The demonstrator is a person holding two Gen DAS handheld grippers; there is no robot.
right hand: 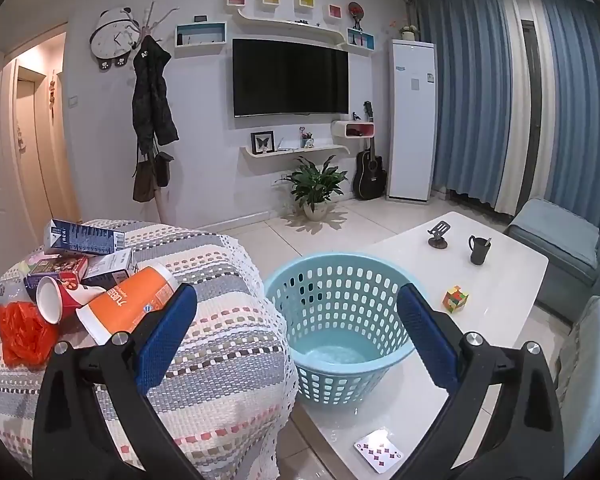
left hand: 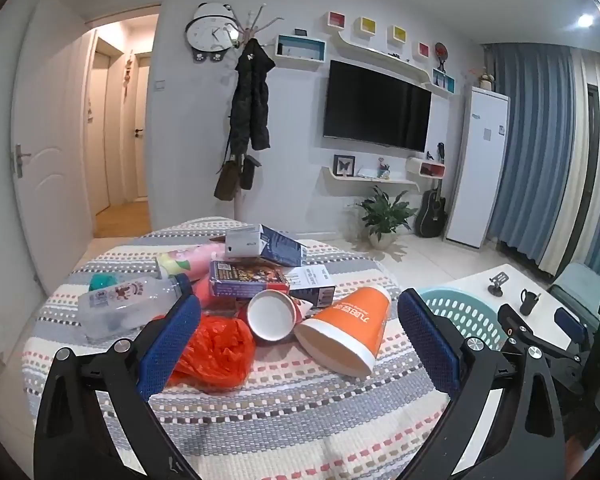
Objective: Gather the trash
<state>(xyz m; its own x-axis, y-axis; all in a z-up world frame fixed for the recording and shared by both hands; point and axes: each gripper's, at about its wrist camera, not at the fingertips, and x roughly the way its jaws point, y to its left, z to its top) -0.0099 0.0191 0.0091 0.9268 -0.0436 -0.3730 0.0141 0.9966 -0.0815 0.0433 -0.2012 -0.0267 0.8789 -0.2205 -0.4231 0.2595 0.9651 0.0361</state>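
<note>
A heap of trash lies on the round table (left hand: 260,412) with its striped cloth: an orange paper cup (left hand: 350,322) on its side, a red paper cup (left hand: 270,314), a crumpled orange plastic bag (left hand: 216,350), a clear plastic bottle (left hand: 132,302), and blue and white cartons (left hand: 268,242). My left gripper (left hand: 300,342) hovers open in front of the heap, nothing between its fingers. The light-blue perforated basket (right hand: 336,320) stands empty on the white coffee table (right hand: 500,292). My right gripper (right hand: 298,338) is open above the basket's near side, empty. The orange cup (right hand: 128,306) shows at its left.
On the white coffee table are a Rubik's cube (right hand: 455,298), a black mug (right hand: 478,249), a phone stand (right hand: 439,235) and a playing card (right hand: 378,455). A grey sofa (right hand: 556,248) stands at the right. The right gripper's body (left hand: 540,332) appears right of the left one.
</note>
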